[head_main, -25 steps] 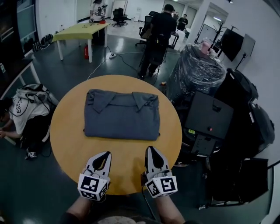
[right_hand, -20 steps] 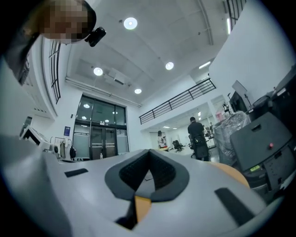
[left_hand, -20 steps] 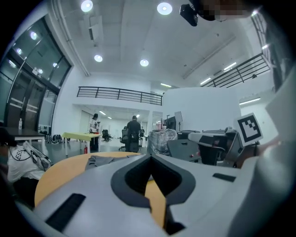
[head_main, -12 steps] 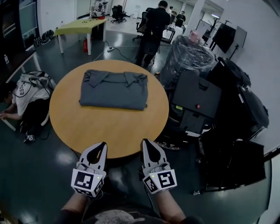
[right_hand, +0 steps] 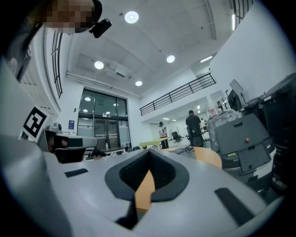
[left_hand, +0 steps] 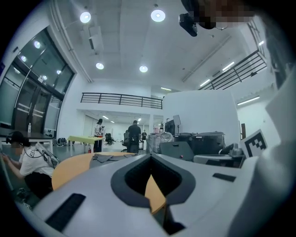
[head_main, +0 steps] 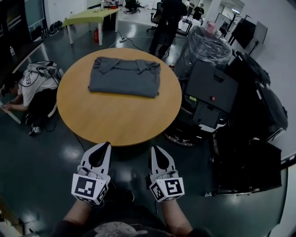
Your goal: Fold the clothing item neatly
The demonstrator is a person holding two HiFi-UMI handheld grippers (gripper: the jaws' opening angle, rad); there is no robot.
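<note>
The left gripper had its jaws closed together with nothing between them, and the right gripper was likewise closed and empty. Both pointed level toward the far side, held side by side just off the near edge of the round wooden table, above the dark floor. In each gripper view only a sliver of the table's orange top showed through the notch behind the closed tips. The folded grey polo shirt lay well apart from both grippers, flat on the far half of the table, a neat rectangle with its collar toward the far edge. Left of the table a person in a white shirt crouched on the floor. To the right stood a black equipment case, with a plastic-wrapped bundle behind it. Farther off, a person in black stood near a green table.
</note>
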